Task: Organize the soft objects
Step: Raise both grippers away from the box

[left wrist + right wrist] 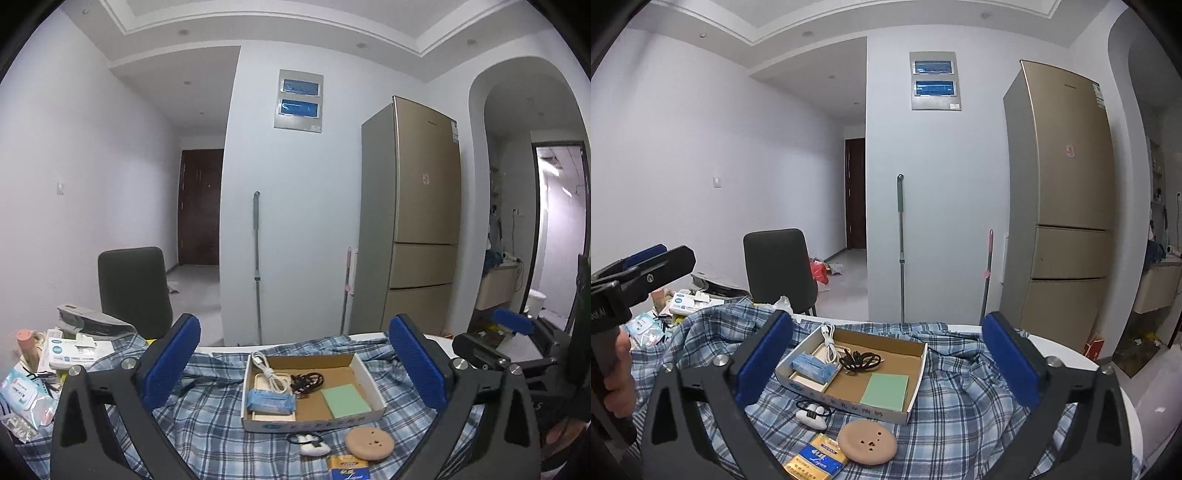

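Two pairs of tongs, left tongs [295, 363] and right tongs [888, 363], hover with jaws wide apart and nothing between them, both pointing over a shallow cardboard tray [369, 376] on a counter draped in blue plaid cloth [207, 417]. Inside the tray lie a blue tissue pack [271, 400], a white cable [267, 373], a black cord tangle [306, 380] and a green pad [345, 400]. Just in front of the tray rest a round tan puff [369, 443], a white clip with a black hair tie [312, 445] and a yellow packet [349, 467]. Sorting seems between picks. Likely next: lower one pair onto the puff and close gently.
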